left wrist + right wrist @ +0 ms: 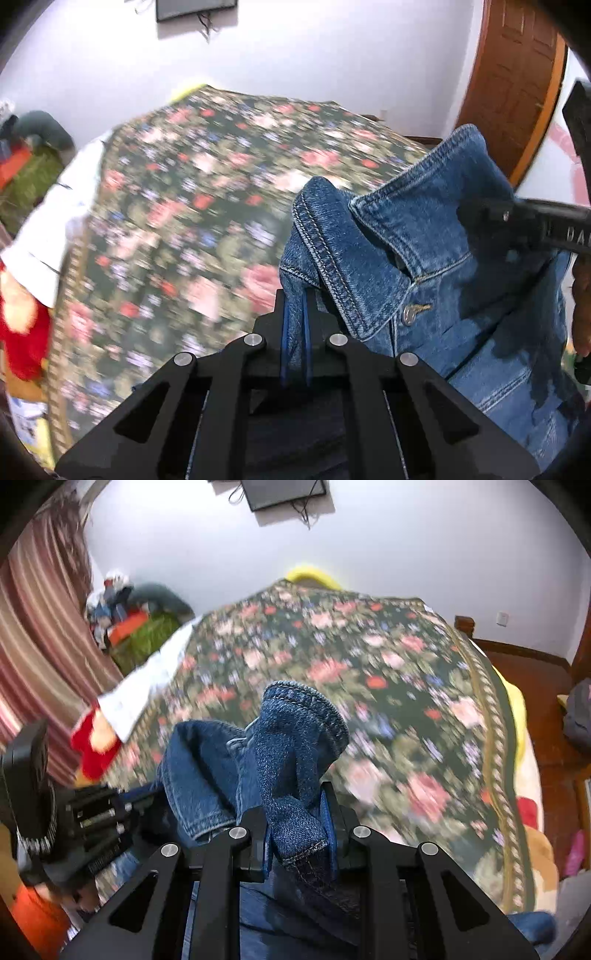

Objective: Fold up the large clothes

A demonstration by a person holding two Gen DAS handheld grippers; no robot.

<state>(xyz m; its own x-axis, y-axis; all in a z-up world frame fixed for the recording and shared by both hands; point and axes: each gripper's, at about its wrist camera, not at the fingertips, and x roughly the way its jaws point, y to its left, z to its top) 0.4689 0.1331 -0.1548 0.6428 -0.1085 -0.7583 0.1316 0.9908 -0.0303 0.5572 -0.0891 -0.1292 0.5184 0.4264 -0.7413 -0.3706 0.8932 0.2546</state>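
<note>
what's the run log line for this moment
phase: lift jacket | left gripper: shut on denim jacket | right gripper: shut on denim jacket | below: floral bedspread

I have the denim jacket [436,258] raised above the bedspread [192,221], which lies on the bed beyond both grippers. Left gripper [295,317] sits left of the collar, right gripper [491,216] at its right. A wall-mounted screen [284,493] hangs behind the bed; a door [513,85] stands to its right.
</note>
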